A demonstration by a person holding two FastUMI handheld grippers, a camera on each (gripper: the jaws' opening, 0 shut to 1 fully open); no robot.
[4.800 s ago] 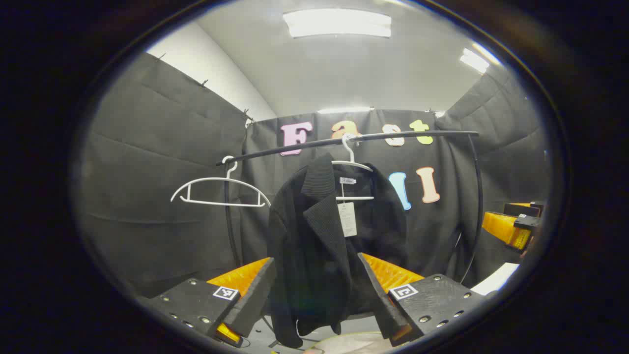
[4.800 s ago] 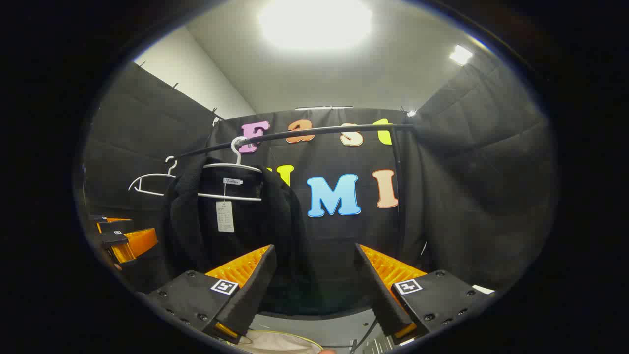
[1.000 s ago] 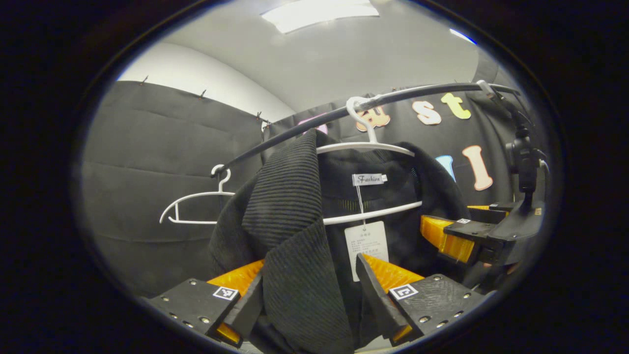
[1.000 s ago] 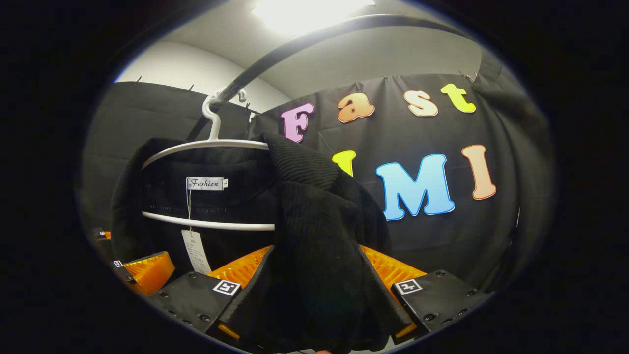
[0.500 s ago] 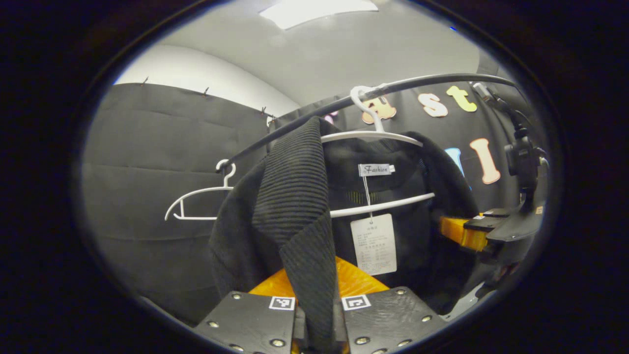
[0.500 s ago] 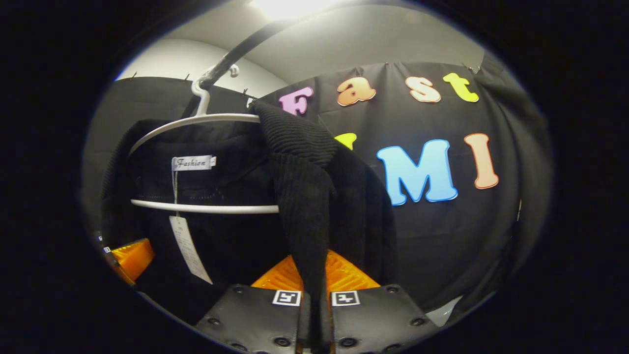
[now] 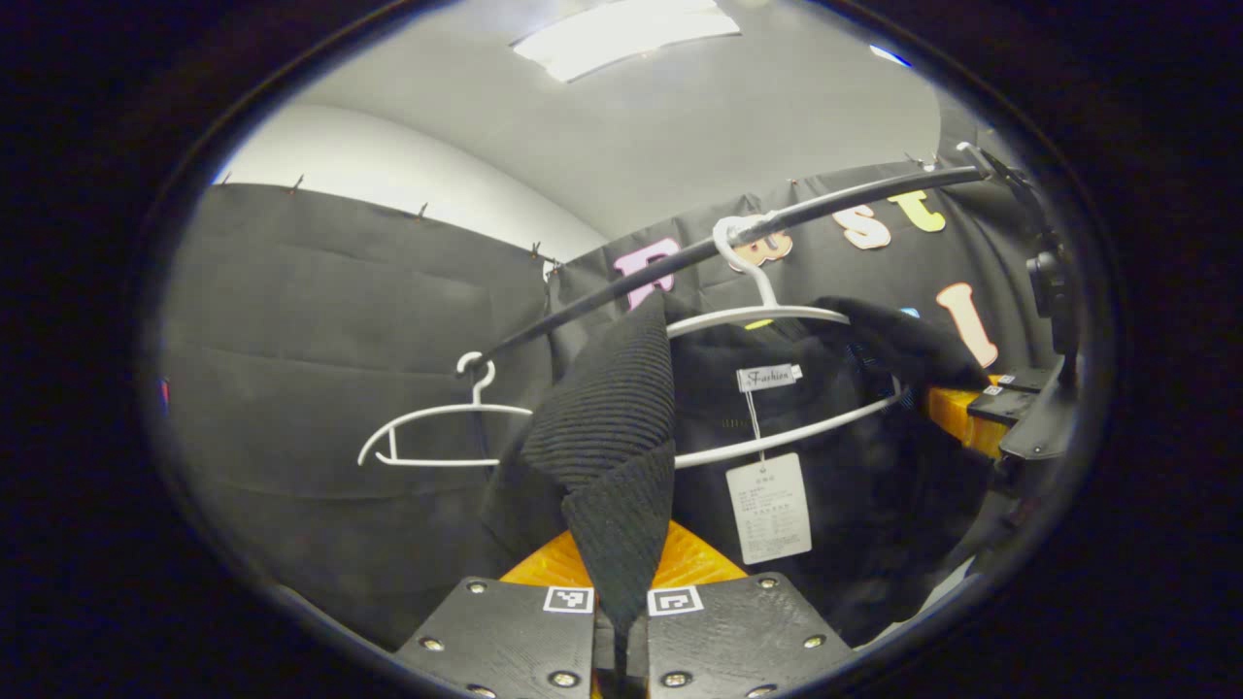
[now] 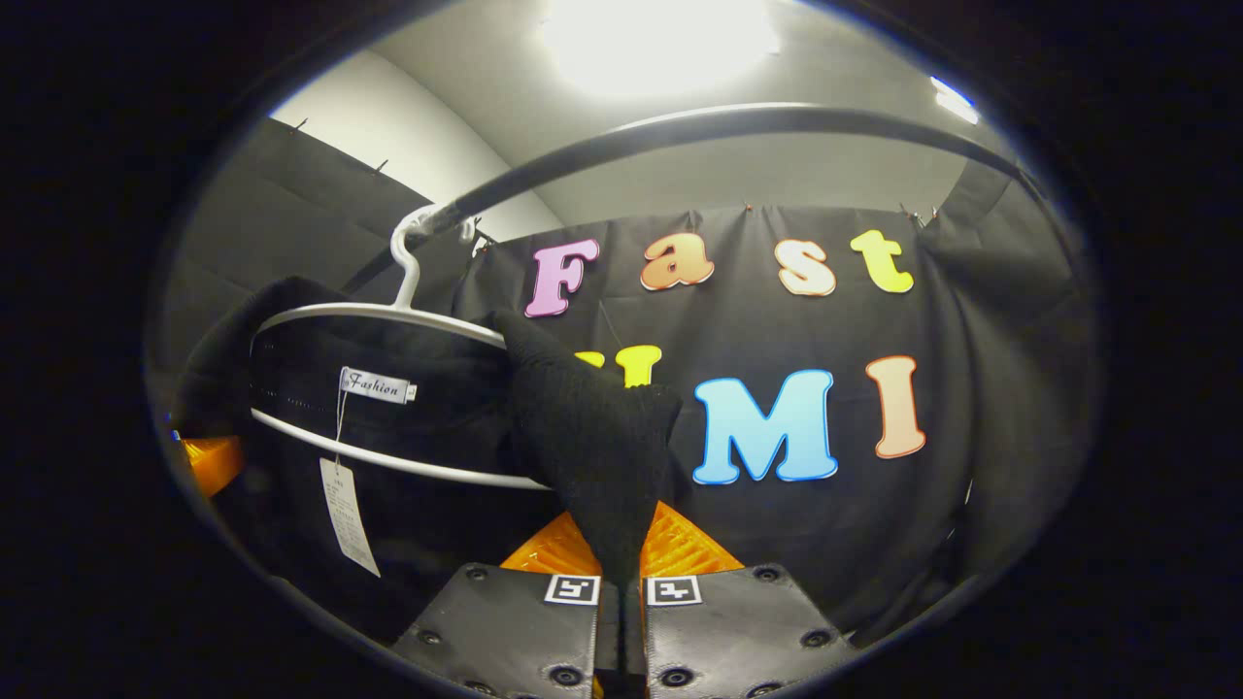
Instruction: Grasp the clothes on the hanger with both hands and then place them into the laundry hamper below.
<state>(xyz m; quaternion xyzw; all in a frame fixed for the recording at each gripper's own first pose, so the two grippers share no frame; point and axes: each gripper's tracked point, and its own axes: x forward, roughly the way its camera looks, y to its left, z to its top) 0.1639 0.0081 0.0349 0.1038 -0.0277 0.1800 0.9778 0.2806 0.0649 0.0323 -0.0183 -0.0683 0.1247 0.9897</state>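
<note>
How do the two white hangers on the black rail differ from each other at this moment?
The hanger with the jacket carries a black jacket with a paper tag; the empty hanger carries nothing. The loaded hanger is tilted, while the empty one hangs about level. The left gripper and right gripper are each shut on the jacket on the loaded hanger; nothing touches the empty one. Both are white and hook over the same black rail.
</note>
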